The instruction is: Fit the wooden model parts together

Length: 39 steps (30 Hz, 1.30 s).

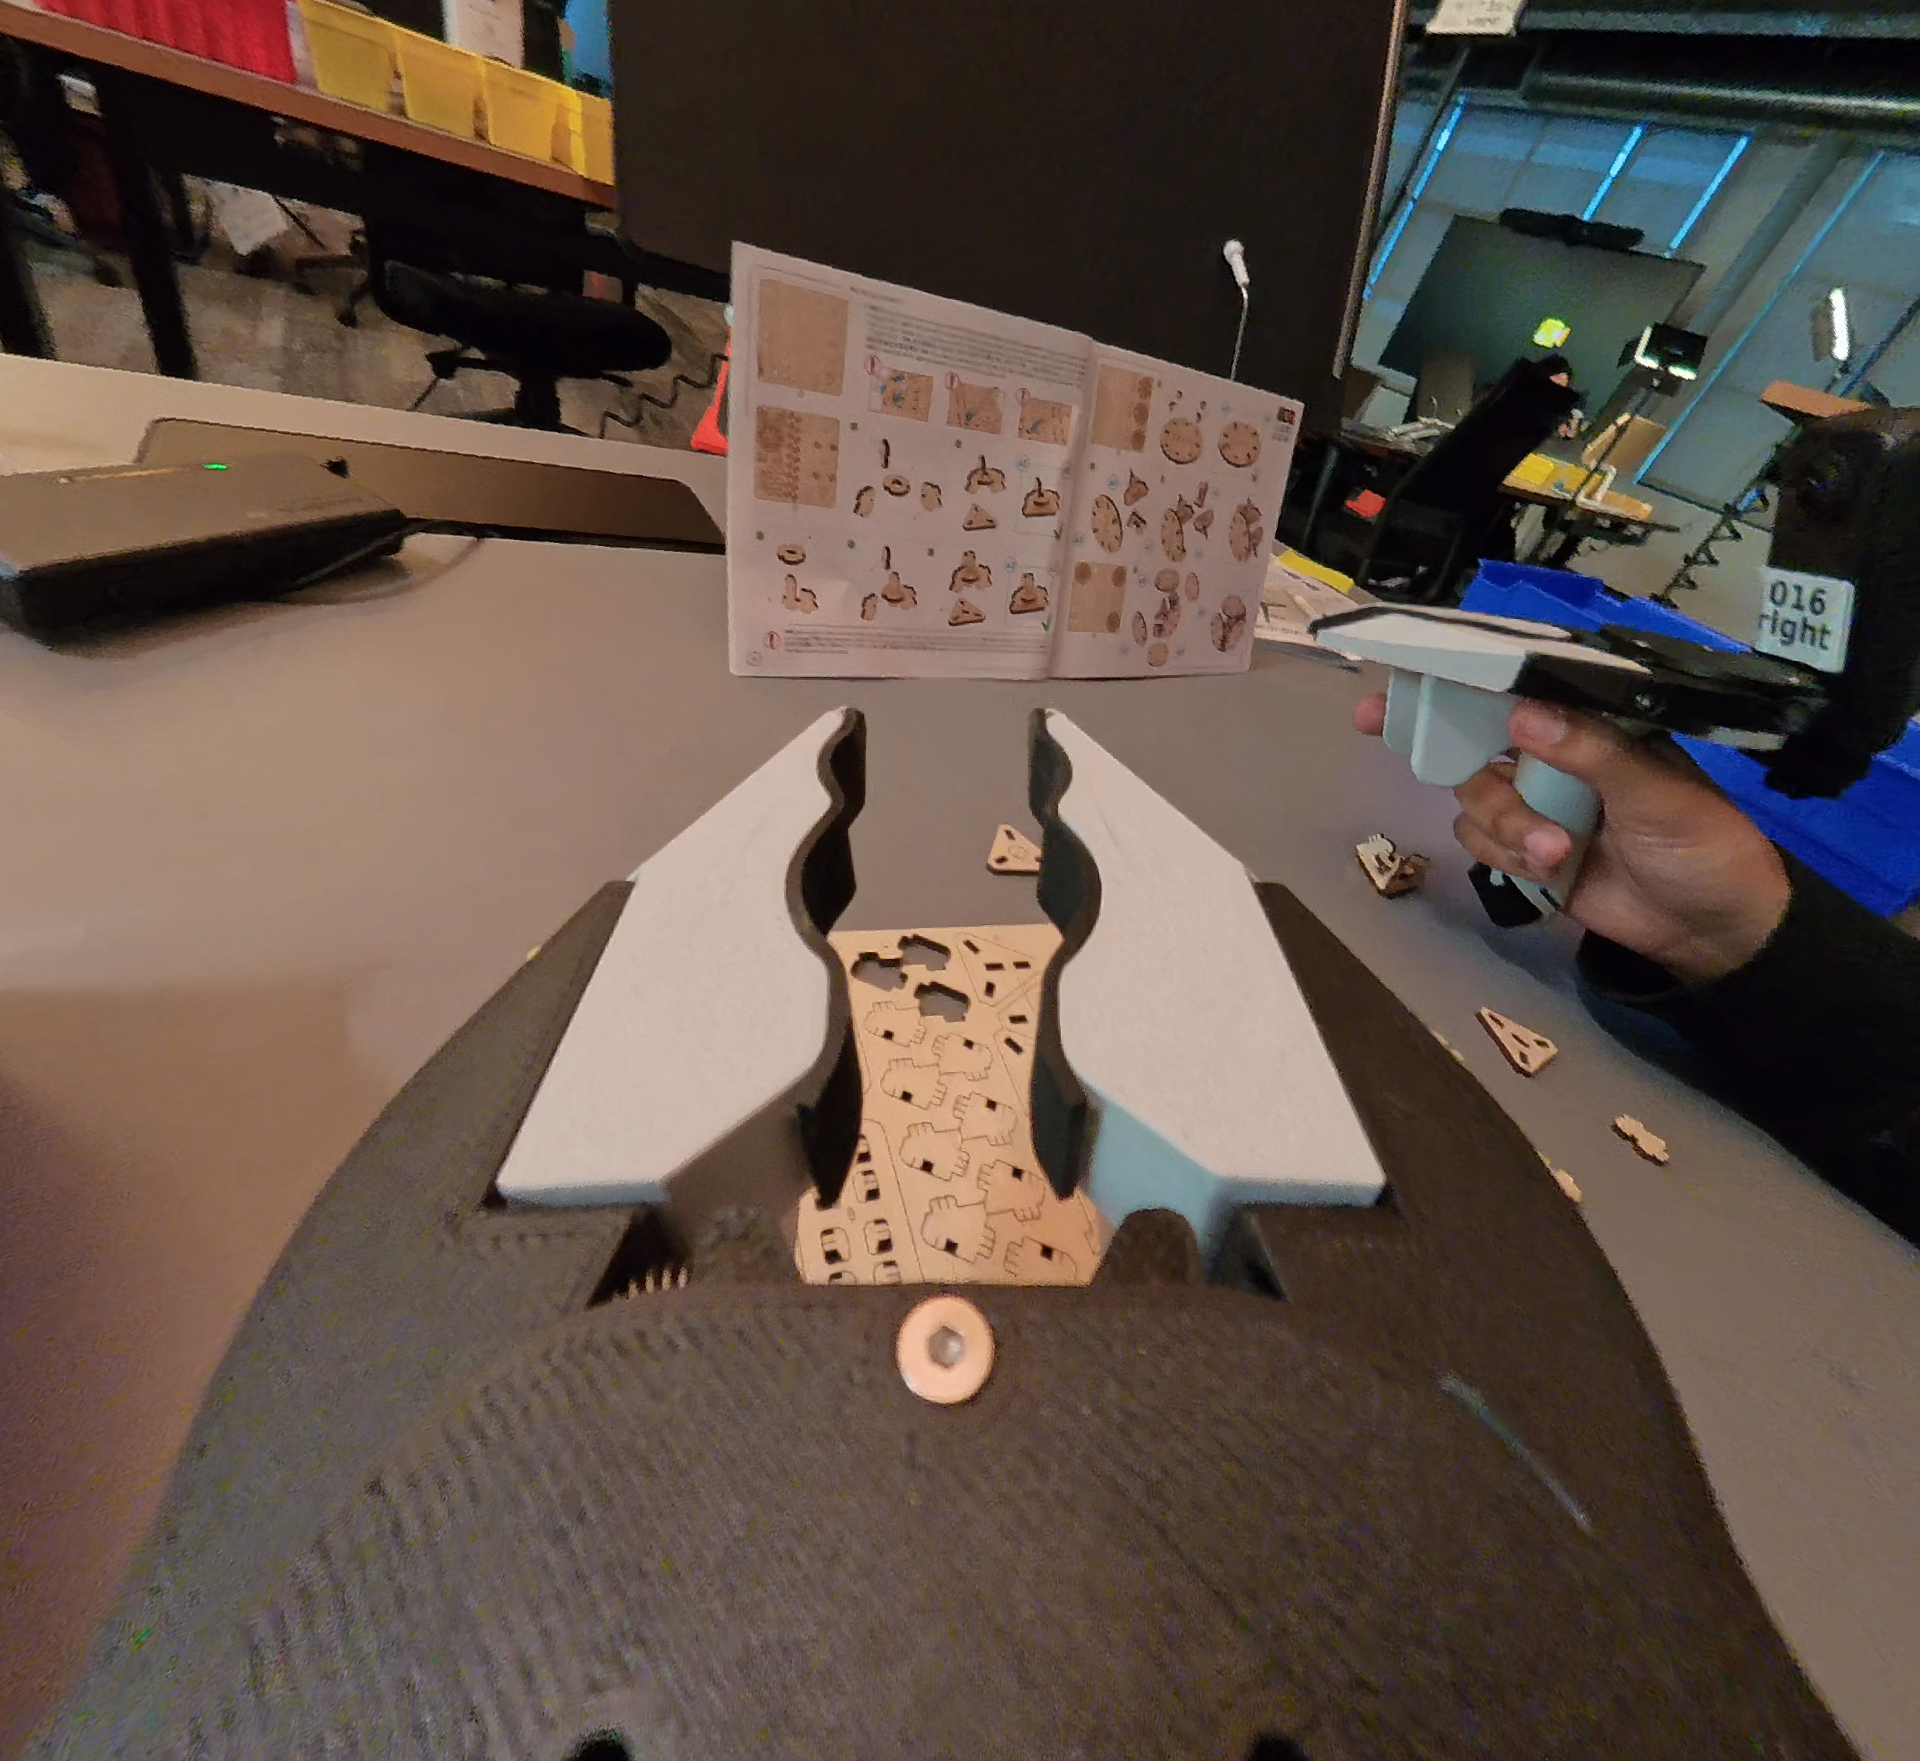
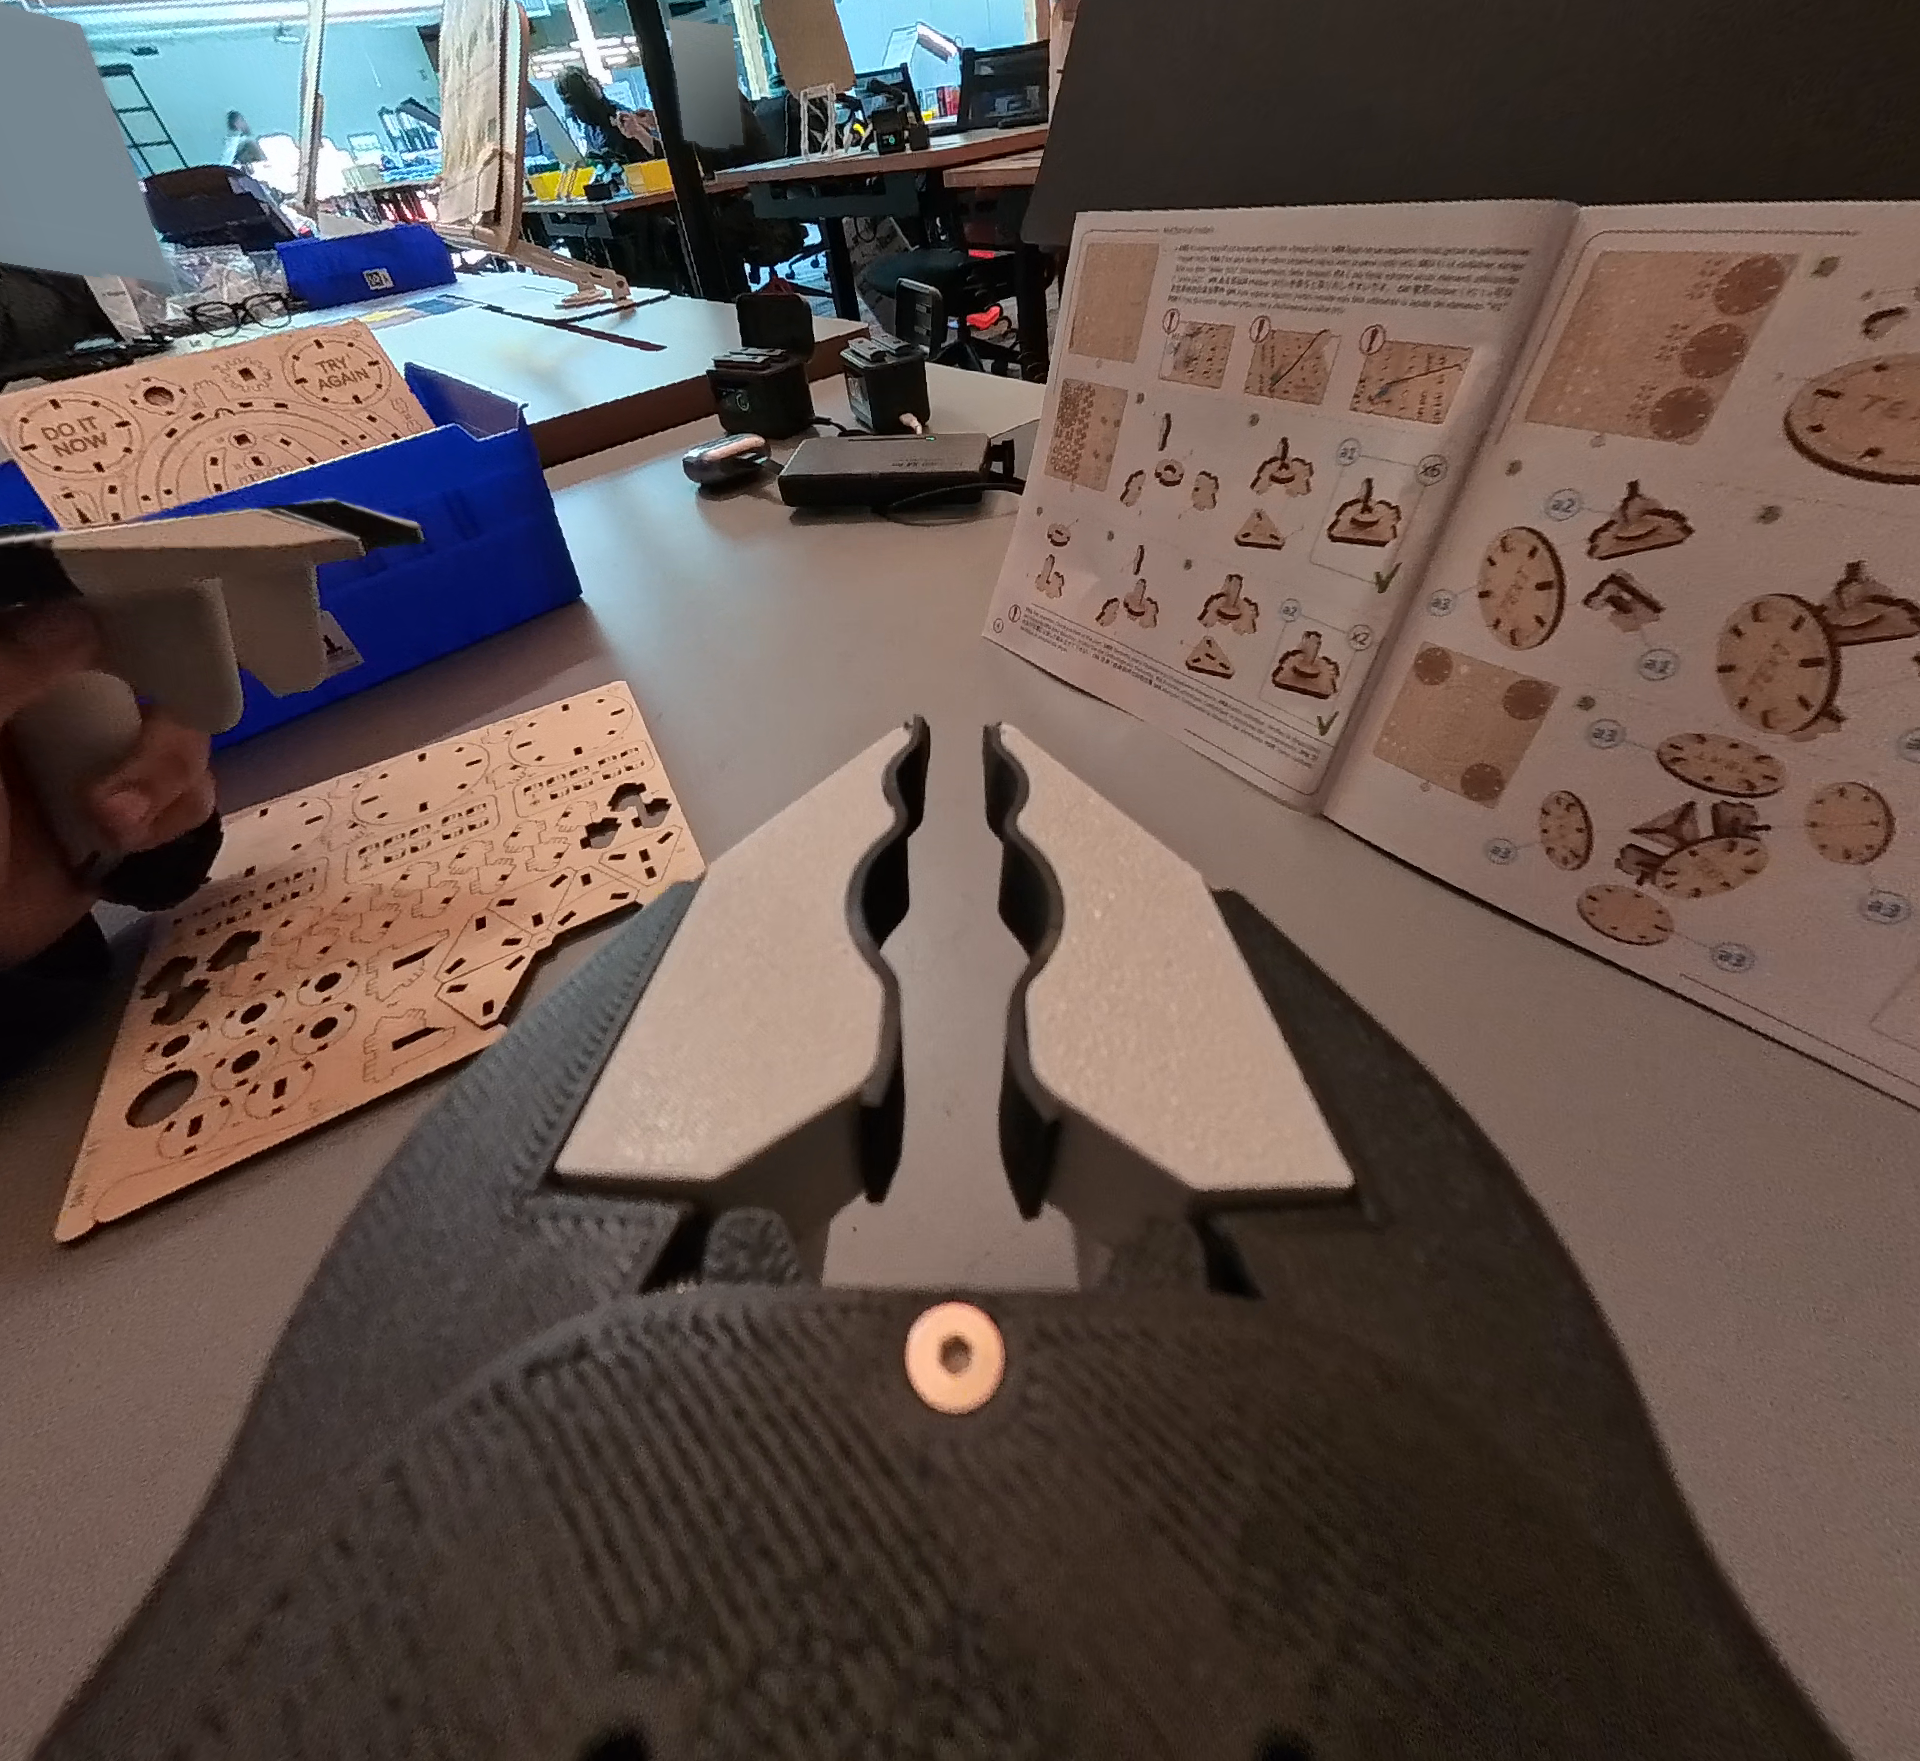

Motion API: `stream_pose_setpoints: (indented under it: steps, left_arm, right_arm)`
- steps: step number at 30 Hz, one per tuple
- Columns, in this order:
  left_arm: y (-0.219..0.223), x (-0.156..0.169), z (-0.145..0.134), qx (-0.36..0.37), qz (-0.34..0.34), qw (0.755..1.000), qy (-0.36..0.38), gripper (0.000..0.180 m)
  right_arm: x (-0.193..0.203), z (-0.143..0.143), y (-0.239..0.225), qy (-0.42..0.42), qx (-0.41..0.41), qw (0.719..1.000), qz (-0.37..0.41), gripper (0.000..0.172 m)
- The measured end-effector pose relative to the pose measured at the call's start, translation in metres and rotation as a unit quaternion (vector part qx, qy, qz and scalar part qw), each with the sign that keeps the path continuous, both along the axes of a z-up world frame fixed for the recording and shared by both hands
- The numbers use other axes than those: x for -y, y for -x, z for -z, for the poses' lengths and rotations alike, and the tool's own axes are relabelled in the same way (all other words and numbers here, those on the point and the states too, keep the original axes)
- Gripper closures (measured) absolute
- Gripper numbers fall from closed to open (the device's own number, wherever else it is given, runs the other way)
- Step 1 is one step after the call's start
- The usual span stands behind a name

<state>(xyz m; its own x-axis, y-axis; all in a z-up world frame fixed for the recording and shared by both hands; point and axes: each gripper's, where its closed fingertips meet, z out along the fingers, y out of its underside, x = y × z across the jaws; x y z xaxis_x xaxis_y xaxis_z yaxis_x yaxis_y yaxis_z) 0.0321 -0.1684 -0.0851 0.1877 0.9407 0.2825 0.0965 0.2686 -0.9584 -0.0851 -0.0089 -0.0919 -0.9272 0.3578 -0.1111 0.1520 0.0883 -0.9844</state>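
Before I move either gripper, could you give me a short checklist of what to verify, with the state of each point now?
1. Left gripper open, nothing between its fingers: ok.
2. Right gripper holds nothing, narrow gap: ok.
3. Flat laser-cut plywood sheet lies flat on the grey table: ok.
4. Open instruction booklet stands upright: ok.
5. Small triangular wooden piece lies free on the table: ok.

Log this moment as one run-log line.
left gripper: open, empty, above plywood sheet | right gripper: narrowly open, empty, above table | booklet: propped open
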Motion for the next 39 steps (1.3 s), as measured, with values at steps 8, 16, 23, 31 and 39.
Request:
stream_pose_setpoints:
  steps: [8, 16, 23, 31, 39]
  left_arm:
    - [-0.002, -0.055, 0.005, 0.009, 0.141, 0.989, 0.05, 0.141]
    - [-0.01, -0.1, 0.073, 0.176, 0.247, 0.931, 0.203, 0.176]
    - [-0.018, -0.103, 0.113, 0.277, 0.258, 0.886, 0.268, 0.18]
    - [-0.008, -0.088, 0.089, 0.224, 0.207, 0.919, 0.25, 0.18]
    - [-0.008, -0.044, 0.063, 0.208, 0.12, 0.951, 0.194, 0.18]
  right_arm:
    - [-0.002, -0.006, 0.0, 0.01, -0.005, 1.0, 0.003, 0.163]
    - [-0.004, -0.006, 0.003, 0.008, -0.006, 1.0, 0.007, 0.163]
    - [-0.004, -0.007, 0.003, 0.008, -0.01, 1.0, 0.009, 0.163]
    - [-0.005, -0.009, 0.003, 0.007, -0.015, 1.0, 0.011, 0.163]
    - [-0.003, -0.006, 0.002, -0.003, -0.021, 1.0, 0.01, 0.163]
